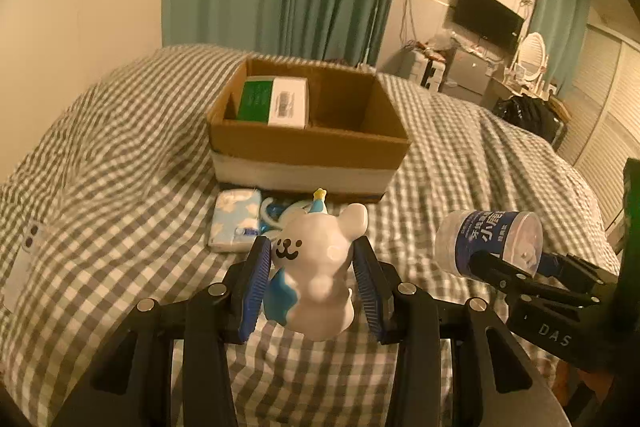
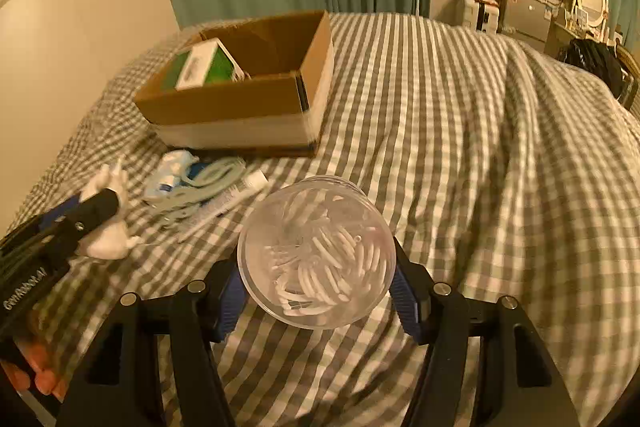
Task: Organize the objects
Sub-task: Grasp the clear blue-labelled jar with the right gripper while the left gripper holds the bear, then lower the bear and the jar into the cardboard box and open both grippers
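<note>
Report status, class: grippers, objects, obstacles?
Left gripper shut on bear figurine. Right gripper shut on floss-pick jar. Cardboard box ahead, path unobstructed.

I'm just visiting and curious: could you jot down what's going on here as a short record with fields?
Setting: bed with checked cover
Left gripper: shut on white bear figurine
Right gripper: shut on clear floss-pick jar
Cardboard box: open, holds green-and-white carton
In front of box: tissue pack, blue cord, small tube
</note>
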{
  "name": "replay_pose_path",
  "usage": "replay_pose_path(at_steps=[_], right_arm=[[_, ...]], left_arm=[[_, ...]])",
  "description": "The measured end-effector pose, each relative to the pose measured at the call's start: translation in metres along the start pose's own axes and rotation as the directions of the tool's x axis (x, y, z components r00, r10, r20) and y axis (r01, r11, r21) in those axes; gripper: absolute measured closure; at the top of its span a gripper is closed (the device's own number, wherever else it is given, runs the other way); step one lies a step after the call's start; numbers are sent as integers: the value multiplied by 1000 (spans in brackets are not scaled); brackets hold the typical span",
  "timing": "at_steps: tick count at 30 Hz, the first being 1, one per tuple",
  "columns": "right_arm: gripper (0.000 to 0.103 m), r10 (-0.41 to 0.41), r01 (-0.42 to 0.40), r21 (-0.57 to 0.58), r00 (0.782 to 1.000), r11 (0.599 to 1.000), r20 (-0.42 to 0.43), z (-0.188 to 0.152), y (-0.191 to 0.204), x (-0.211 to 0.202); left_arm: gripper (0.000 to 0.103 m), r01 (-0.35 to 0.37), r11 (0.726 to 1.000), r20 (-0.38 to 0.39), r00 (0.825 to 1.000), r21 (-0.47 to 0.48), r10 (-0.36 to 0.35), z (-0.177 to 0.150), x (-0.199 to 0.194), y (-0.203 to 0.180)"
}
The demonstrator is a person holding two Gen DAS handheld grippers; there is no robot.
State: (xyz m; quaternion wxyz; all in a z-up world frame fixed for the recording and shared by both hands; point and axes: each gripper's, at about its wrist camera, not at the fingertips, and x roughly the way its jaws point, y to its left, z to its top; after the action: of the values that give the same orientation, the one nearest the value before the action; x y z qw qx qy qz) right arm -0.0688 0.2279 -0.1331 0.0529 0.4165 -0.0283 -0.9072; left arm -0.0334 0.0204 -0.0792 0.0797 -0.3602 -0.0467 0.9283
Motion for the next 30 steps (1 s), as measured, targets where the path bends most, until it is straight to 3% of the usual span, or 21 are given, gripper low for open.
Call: replay_pose_path(at_steps=[8,17,23,30], right_arm=[[41,21,-18,-27,992,999,126,22,7,-55],[41,72,-46,-100,959,994,275,72,20,-108],[41,87,-33,-163,939,986,333,118,29,-112],[41,125,-76,-159,935,984,331,172,28,-78]], left_arm=[[61,21,999,73,997,24,-23,33,-32,-12],[61,34,997,129,991,64,-42,92,-37,-13],[61,-42,990,216,976,133,13,138,-23,-15],[61,-49,986,240,971,157,10,187,23,-15]])
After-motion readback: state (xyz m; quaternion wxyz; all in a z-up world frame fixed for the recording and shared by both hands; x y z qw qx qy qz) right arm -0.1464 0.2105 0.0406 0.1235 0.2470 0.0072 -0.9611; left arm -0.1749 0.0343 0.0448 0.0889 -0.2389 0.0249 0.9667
